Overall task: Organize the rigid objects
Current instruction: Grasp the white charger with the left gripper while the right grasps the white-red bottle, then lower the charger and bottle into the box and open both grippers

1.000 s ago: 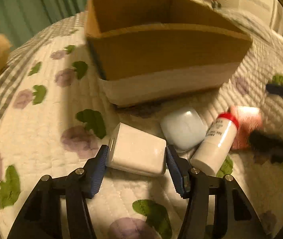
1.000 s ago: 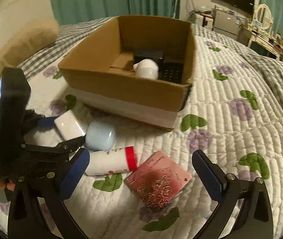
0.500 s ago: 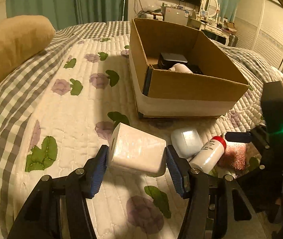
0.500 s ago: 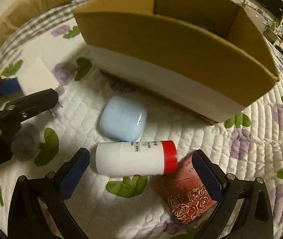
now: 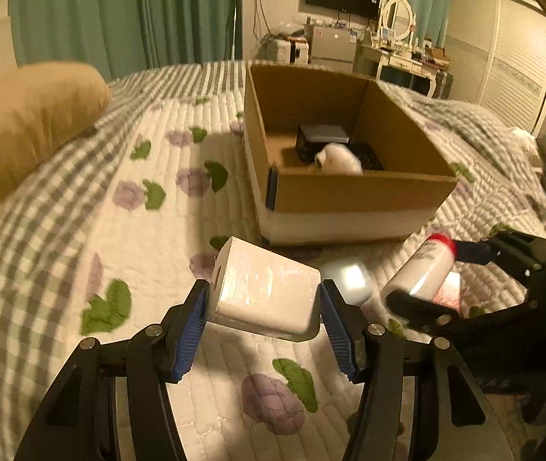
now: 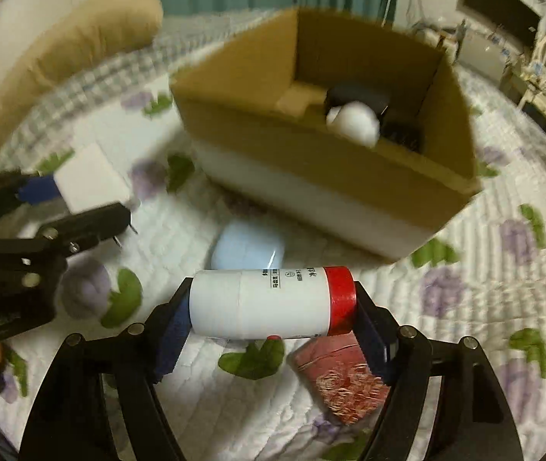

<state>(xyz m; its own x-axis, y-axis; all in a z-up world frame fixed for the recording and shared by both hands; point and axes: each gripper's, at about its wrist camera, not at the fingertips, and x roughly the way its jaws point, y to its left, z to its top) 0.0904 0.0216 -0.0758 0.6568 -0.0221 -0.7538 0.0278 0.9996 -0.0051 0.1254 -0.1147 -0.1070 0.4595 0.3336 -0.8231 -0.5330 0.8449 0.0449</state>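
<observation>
Two loads airborne over the bed, short of the cardboard box [image 5: 350,192]. My left hand-held gripper [image 5: 263,307] clamps the white charger block [image 5: 265,296]; my right hand-held gripper [image 6: 271,313] pinches the red-capped bottle [image 6: 269,303] end to end (smooth ends). Risk: bottle slipping out, or the two rigs colliding at the box rim.

white red-capped bottle [image 6: 273,303], floral quilt [image 5: 150,238]
</observation>
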